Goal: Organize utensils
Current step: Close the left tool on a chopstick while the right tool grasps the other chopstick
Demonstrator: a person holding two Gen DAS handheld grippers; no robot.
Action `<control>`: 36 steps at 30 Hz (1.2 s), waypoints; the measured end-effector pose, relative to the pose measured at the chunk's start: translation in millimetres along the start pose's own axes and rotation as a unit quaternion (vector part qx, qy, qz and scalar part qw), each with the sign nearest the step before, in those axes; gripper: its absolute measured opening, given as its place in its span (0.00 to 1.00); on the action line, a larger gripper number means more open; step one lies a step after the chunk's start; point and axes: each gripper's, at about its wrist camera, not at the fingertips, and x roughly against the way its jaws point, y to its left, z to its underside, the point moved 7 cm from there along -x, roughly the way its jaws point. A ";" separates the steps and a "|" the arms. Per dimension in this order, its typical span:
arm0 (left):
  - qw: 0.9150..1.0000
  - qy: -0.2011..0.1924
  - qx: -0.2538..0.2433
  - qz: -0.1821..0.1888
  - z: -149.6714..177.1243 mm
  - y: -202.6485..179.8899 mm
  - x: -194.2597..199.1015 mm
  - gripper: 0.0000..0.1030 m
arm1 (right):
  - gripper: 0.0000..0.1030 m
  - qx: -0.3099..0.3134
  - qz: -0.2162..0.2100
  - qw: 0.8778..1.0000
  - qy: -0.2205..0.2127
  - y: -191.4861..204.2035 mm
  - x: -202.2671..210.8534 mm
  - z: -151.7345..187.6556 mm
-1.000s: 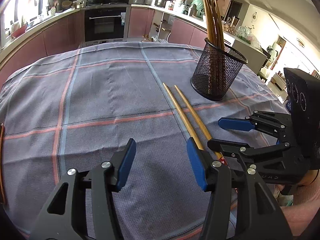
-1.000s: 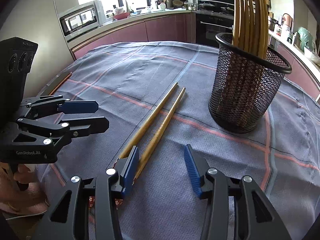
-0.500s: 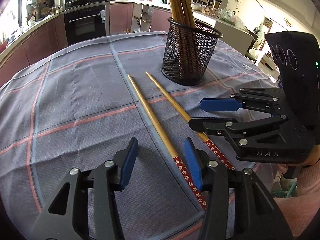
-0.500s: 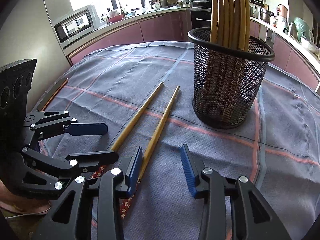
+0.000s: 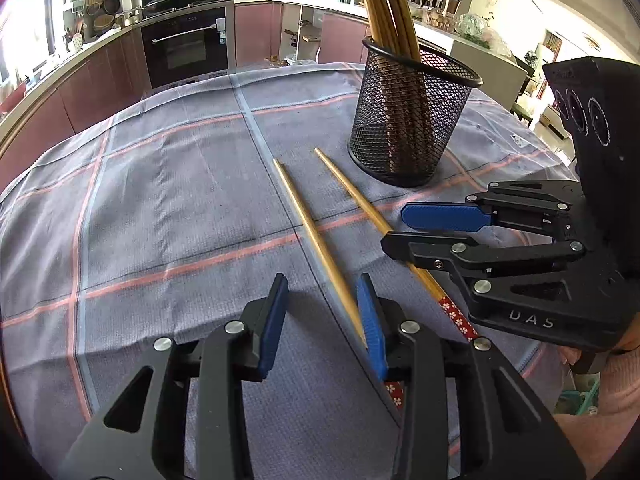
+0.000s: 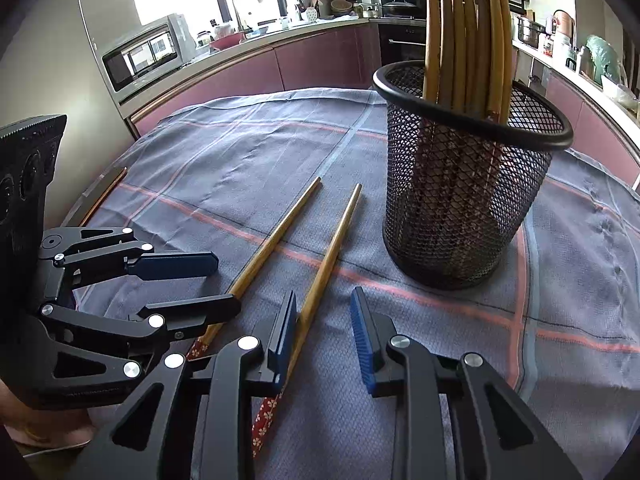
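Both grippers closer to two loose chopsticks [image 5: 316, 236], mesh holder [image 6: 460, 200] looms nearer. Jaws of both released. Sticks light, stiff, slick; grip near patterned ends.

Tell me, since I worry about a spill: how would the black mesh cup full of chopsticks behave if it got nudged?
The mesh cup looks light, so it would probably slide on the cloth. The chopsticks inside rise well above its rim, so it may be top-heavy and tip if pushed high.
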 end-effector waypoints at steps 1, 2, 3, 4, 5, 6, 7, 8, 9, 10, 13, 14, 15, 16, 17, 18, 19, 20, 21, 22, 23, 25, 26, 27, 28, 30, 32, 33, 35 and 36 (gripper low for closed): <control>1.000 0.001 0.001 -0.001 -2.5 0.9 -1.8 0.31 | 0.22 -0.001 0.001 1.000 -0.001 -0.8 -1.0 -1.4; 1.000 0.002 0.002 0.000 -4.8 2.0 -3.3 0.30 | 0.19 -0.004 0.002 1.000 -0.002 -2.0 -1.7 -2.6; 1.000 0.004 0.004 0.001 -7.1 2.6 -4.9 0.28 | 0.17 -0.006 0.003 1.000 -0.002 -2.9 -2.8 -3.4; 1.000 0.006 0.005 0.001 -9.0 3.6 -5.9 0.24 | 0.15 -0.008 0.004 1.000 -0.003 -3.9 -3.2 -4.2; 1.000 0.007 0.006 0.001 -10.9 4.1 -7.4 0.23 | 0.12 -0.010 0.004 1.000 -0.003 -5.0 -3.5 -4.5; 1.000 0.008 0.008 0.002 -12.8 4.8 -9.1 0.20 | 0.12 -0.012 0.002 1.000 -0.003 -5.7 -3.7 -4.8; 1.000 0.009 0.010 0.003 -14.4 5.3 -10.3 0.19 | 0.12 -0.014 0.001 1.000 -0.003 -5.5 -4.1 -5.0; 1.000 0.010 0.012 0.004 -15.7 5.8 -11.5 0.19 | 0.11 -0.016 0.000 1.000 -0.003 -5.7 -4.3 -4.9; 1.000 0.012 0.014 0.004 -17.3 6.2 -12.4 0.19 | 0.11 -0.016 0.000 1.000 -0.003 -5.9 -4.4 -4.9; 1.000 0.013 0.015 0.005 -18.9 6.8 -13.1 0.19 | 0.11 -0.017 0.000 1.000 -0.003 -5.7 -4.8 -5.5; 1.000 0.013 0.019 0.001 -23.0 9.1 -17.1 0.19 | 0.11 -0.021 0.000 1.000 -0.001 -6.5 -5.9 -7.3; 1.000 0.013 0.020 0.001 -23.9 9.2 -18.1 0.19 | 0.11 -0.020 0.002 1.000 -0.001 -6.3 -6.8 -8.3; 1.000 0.013 0.019 0.000 -24.9 9.1 -18.9 0.19 | 0.11 -0.020 0.002 1.000 -0.002 -5.9 -7.8 -9.2; 1.000 0.013 0.019 0.000 -25.1 8.3 -19.8 0.19 | 0.11 -0.021 0.001 1.000 -0.002 -6.1 -8.7 -10.3; 1.000 0.012 0.020 -0.002 -25.7 8.1 -20.3 0.18 | 0.11 -0.022 0.001 1.000 -0.003 -6.1 -9.4 -10.9; 1.000 0.011 0.021 -0.007 -25.8 8.2 -20.8 0.15 | 0.11 -0.024 0.000 1.000 -0.005 -6.3 -10.1 -11.2; 1.000 0.010 0.022 -0.010 -25.7 7.8 -21.4 0.13 | 0.11 -0.028 -0.003 1.000 -0.006 -6.8 -9.9 -10.9; 1.000 0.008 0.024 -0.012 -25.5 7.7 -21.4 0.13 | 0.11 -0.032 -0.005 0.999 -0.007 -7.5 -9.8 -10.8; 1.000 0.006 0.027 -0.014 -25.2 7.5 -21.3 0.12 | 0.10 -0.035 -0.007 0.999 -0.008 -8.1 -9.7 -10.6; 0.999 0.005 0.028 -0.015 -25.0 7.0 -21.1 0.11 | 0.09 -0.039 -0.011 0.999 -0.009 -8.5 -9.1 -10.3; 0.999 0.003 0.030 -0.016 -24.8 6.5 -20.6 0.10 | 0.07 -0.043 -0.016 0.999 -0.010 -9.6 -7.7 -9.2; 0.999 -0.001 0.035 -0.019 -24.0 7.1 -19.2 0.08 | 0.05 -0.048 -0.020 0.999 -0.014 -10.2 -5.2 -8.2; 0.999 -0.002 0.038 -0.018 -23.4 7.7 -18.4 0.07 | 0.05 -0.048 -0.024 0.998 -0.016 -9.5 -3.4 -7.7; 0.999 -0.003 0.040 -0.017 -23.1 8.2 -17.5 0.07 | 0.05 -0.051 -0.028 0.998 -0.018 -9.3 -1.0 -7.9; 0.999 -0.004 0.042 -0.017 -22.5 8.9 -15.9 0.07 | 0.05 -0.053 -0.030 0.998 -0.021 -9.6 1.6 -7.8; 0.999 -0.008 0.042 -0.016 -21.7 9.4 -11.3 0.07 | 0.05 -0.054 -0.034 0.998 -0.028 -8.8 7.5 -8.7; 0.999 -0.014 0.045 -0.013 -21.7 10.7 -5.1 0.07 | 0.05 -0.054 -0.043 0.997 -0.038 -7.1 15.2 -9.7; 0.999 -0.018 0.046 -0.011 -22.0 11.3 -1.6 0.07 | 0.05 -0.054 -0.047 0.997 -0.042 -6.8 19.0 -10.1; 0.998 -0.024 0.051 -0.002 -22.5 13.0 6.9 0.07 | 0.05 -0.050 -0.055 0.996 -0.051 -2.4 26.2 -11.2; 0.998 -0.029 0.053 0.002 -23.2 13.2 11.4 0.07 | 0.05 -0.047 -0.059 0.996 -0.055 -0.6 30.4 -11.5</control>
